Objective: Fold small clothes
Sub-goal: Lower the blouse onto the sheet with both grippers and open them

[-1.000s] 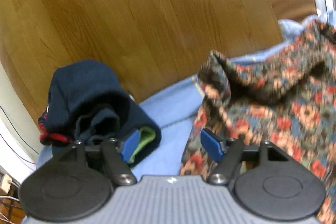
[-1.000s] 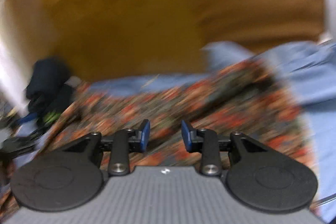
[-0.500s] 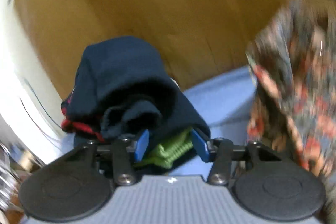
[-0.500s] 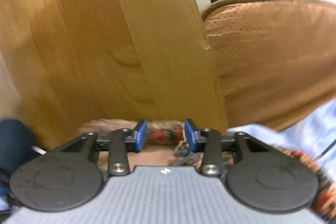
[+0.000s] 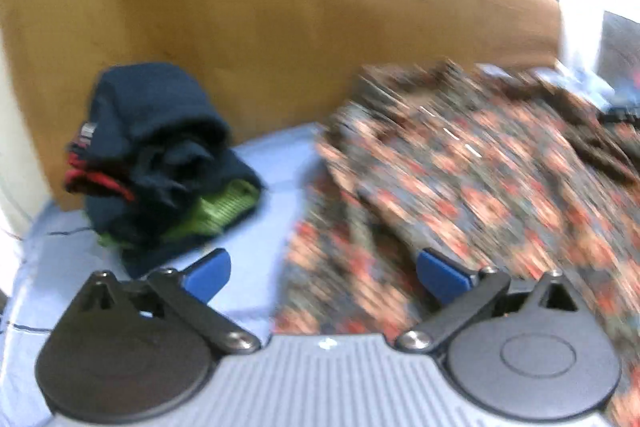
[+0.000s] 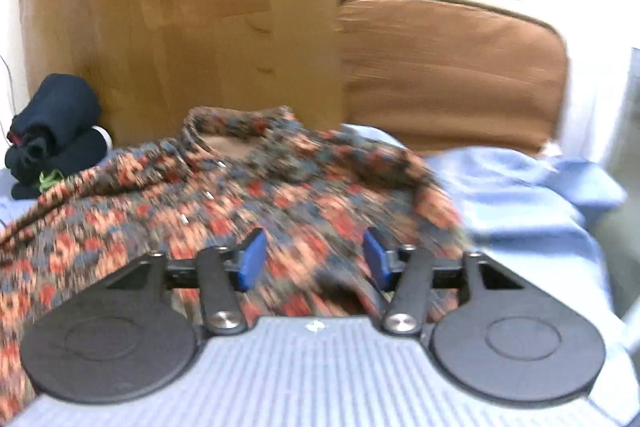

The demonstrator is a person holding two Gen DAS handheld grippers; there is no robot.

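Floral garment (image 5: pixel 472 179) motion-blurred, right edge perhaps cropped.

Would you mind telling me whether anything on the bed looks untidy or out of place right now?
The floral patterned garment lies rumpled and unfolded across the blue sheet, its collar bunched near the wooden headboard. The dark folded pile beside it looks tidy, with a green item poking out. Nothing appears damaged.

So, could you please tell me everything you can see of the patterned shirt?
The patterned shirt is soft cloth printed in red, orange, blue and dark blotches. It lies spread and rumpled on the light blue sheet, collar open toward the wooden board, pale lining showing inside. A dark pile of folded clothes sits beside it, apart. Neither hand-held gripper pinches it.
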